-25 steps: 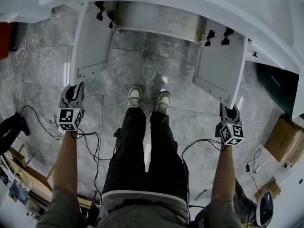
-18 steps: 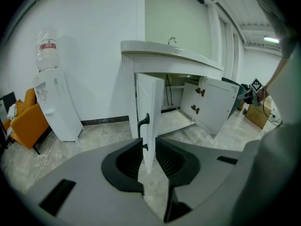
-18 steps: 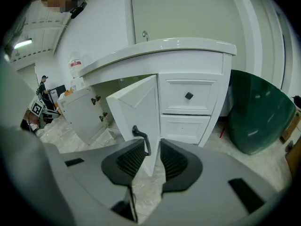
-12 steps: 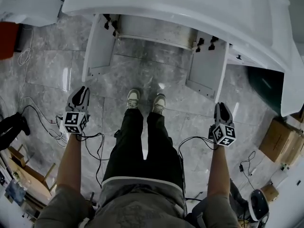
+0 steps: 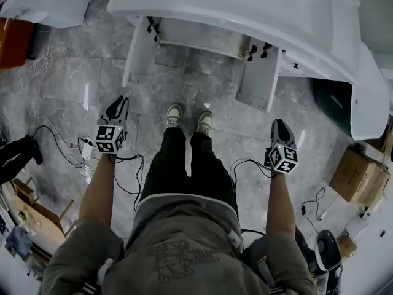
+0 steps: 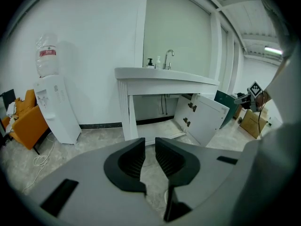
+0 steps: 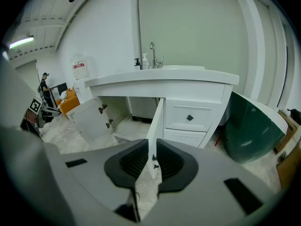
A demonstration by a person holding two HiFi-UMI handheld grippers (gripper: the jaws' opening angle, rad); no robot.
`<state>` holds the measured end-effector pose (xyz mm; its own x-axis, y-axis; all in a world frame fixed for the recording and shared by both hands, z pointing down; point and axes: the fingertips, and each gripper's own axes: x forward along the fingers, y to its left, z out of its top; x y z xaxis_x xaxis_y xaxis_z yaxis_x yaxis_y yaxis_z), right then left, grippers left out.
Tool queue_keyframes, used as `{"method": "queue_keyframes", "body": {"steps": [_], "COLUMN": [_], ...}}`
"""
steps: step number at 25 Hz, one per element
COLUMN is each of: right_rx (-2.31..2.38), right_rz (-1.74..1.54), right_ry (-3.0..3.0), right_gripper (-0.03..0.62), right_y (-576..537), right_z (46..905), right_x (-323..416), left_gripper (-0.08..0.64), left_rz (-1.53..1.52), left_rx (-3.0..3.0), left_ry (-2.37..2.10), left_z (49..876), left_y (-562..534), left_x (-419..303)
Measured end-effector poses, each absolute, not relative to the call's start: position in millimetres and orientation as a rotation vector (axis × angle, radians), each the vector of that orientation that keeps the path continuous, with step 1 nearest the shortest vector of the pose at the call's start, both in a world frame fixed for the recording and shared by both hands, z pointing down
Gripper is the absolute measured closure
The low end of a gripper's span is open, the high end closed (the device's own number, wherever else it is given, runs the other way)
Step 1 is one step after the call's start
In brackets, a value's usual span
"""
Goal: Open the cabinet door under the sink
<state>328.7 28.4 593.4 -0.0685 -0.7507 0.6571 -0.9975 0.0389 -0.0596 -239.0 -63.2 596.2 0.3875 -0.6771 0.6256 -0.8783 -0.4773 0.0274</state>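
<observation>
The left tool (image 5: 118,106) is held released, its jaws slightly apart with nothing between them. The left cabinet door (image 5: 140,51) stands swung open ahead of this tool, well apart from it. Beyond both tools, the cabinet interior (image 5: 196,39) is exposed under the sink (image 5: 245,5). The right cabinet door (image 5: 258,75) stands open ahead of the right tool (image 5: 277,128), untouched. That tool is likewise released and empty, above the floor (image 5: 73,72).
</observation>
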Motion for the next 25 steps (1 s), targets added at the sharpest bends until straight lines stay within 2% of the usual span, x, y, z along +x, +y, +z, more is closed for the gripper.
{"method": "queue_keyframes", "body": {"steps": [13,25], "right_rx": [1.76,1.787], "right_rz": [0.583,0.277], "right_ry": [-1.977,-2.154], "right_gripper": [0.546,0.551], "right_y": [-34.5,-132.9], "right_z": [504.7,378.1], "right_x": [301.7,260.6], "left_gripper": [0.506,0.529], "left_rz": [0.673,0.409], "left_rx": [2.385,2.63], "left_ry": [-1.398,-1.41], "left_z": [513.4,383.7], "left_y": [-113.1,-198.3], "left_x": [-212.5,-135.9]}}
